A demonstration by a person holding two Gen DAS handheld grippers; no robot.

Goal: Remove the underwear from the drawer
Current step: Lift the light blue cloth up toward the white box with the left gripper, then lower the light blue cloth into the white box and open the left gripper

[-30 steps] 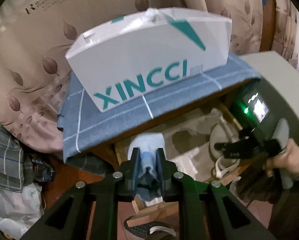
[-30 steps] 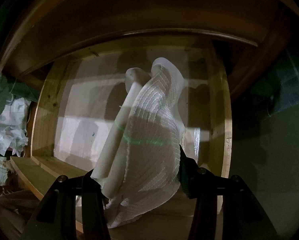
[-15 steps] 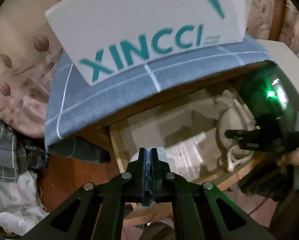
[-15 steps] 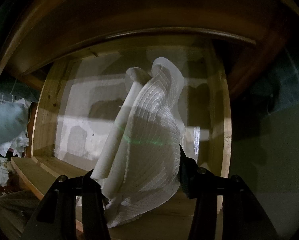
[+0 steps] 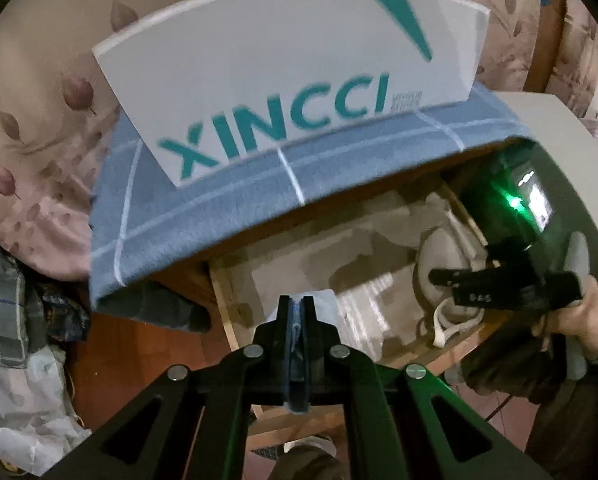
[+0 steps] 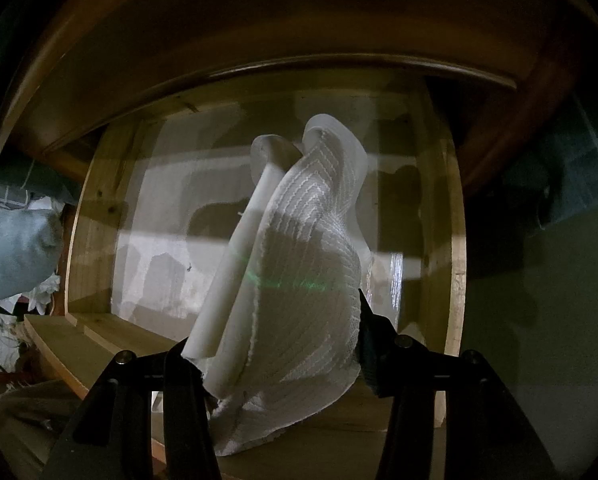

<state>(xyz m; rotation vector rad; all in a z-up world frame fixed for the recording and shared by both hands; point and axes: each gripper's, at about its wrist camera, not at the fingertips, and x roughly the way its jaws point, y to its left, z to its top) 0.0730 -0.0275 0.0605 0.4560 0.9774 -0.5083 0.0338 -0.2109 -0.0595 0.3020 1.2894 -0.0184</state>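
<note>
The wooden drawer (image 5: 223,300) stands pulled out below the blue checked cloth. My left gripper (image 5: 297,308) is shut on a pale blue garment (image 5: 297,320) pinched thin between its pads, above the drawer's left front; the same garment hangs at the left in the right wrist view (image 6: 15,248). My right gripper (image 6: 279,344) sits at the drawer's front edge (image 6: 99,332) with its jaws wide around a white ribbed, padded underwear piece (image 6: 299,260) that stands up from the drawer. That piece also shows at the drawer's right side in the left wrist view (image 5: 439,272).
A white box marked XINCCI (image 5: 283,92) stands on the blue checked cloth (image 5: 203,208) over the cabinet top. Floral bedding (image 5: 31,128) lies behind. Clothes and plastic bags (image 5: 15,360) pile on the floor at the left. A grey cabinet (image 5: 539,120) stands at the right.
My left gripper has closed tight on the pale blue garment and lifted it up and left of the drawer. The right gripper and the white piece have not moved.
</note>
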